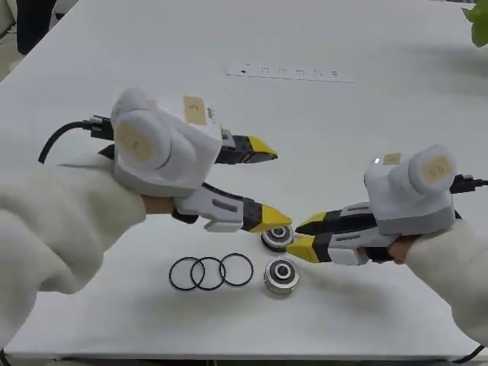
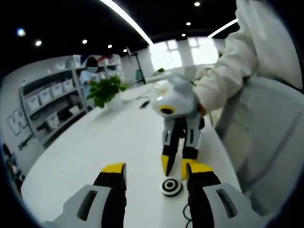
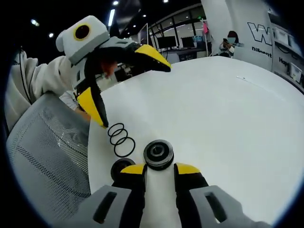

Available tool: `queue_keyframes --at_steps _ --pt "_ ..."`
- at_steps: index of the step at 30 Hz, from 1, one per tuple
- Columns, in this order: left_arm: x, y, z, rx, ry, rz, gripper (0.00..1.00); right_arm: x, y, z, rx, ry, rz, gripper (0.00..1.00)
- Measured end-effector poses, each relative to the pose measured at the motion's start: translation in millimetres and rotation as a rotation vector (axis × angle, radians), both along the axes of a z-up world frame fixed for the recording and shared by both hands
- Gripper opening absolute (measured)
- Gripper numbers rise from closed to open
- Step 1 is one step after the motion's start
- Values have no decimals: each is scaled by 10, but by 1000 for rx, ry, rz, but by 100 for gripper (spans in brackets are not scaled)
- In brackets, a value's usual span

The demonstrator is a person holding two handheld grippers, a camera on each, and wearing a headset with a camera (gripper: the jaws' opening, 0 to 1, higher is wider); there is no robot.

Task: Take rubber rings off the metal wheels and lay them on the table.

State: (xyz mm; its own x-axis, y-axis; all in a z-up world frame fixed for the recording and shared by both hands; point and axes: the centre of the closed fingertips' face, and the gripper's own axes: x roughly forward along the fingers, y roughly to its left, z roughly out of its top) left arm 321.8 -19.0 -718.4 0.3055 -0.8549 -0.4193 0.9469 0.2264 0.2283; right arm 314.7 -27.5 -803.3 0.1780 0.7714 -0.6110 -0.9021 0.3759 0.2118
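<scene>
The right gripper (image 1: 297,235) lies low over the white table (image 1: 343,122) with its jaws drawn to a narrow gap, the yellow tips at the edge of the farther metal wheel (image 1: 277,237). In the right gripper view that wheel sits just ahead of the tips and centred on the gap, which reads as a bracing hold to stop it skating on the smooth top; whether the pads actually touch its rim I cannot tell. The left gripper (image 1: 276,187) faces it from the other side with its jaws spread wide, the lower tip just above the same wheel and the upper one well clear, probably so that one tip can hook the dark band around the wheel's edge. That band looks like a rubber ring not yet pulled off. The nearer metal wheel (image 1: 282,275) stands free on the table just beside the first; its rim looks bare and silvery in the head view, though the right gripper view leaves this unclear. Three black rubber rings (image 1: 211,272) lie flat in an overlapping row to the left of it, set aside from both wheels, so the work seems well along, with this wheel the one in hand
</scene>
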Motion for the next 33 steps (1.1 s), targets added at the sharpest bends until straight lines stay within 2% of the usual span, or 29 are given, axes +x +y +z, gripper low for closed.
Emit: queue_keyframes --at_steps 7,11,20,23,31,33 --pt "-11 -33 -187 10 35 -12 43 -10 10 -6 4 1 3 20" --pt "-23 -54 -304 12 57 -18 34 -11 16 -8 5 -2 7 20" --pt "-50 -35 -585 40 111 -1 28 -16 22 -7 6 -4 10 19" --pt "-72 -38 -641 40 129 0 26 -21 25 -8 6 -4 12 19" --pt "-60 -58 -695 43 143 9 18 -23 28 -14 6 -6 15 18" --pt "-58 -65 -714 37 161 17 17 -24 26 -18 5 -5 15 18"
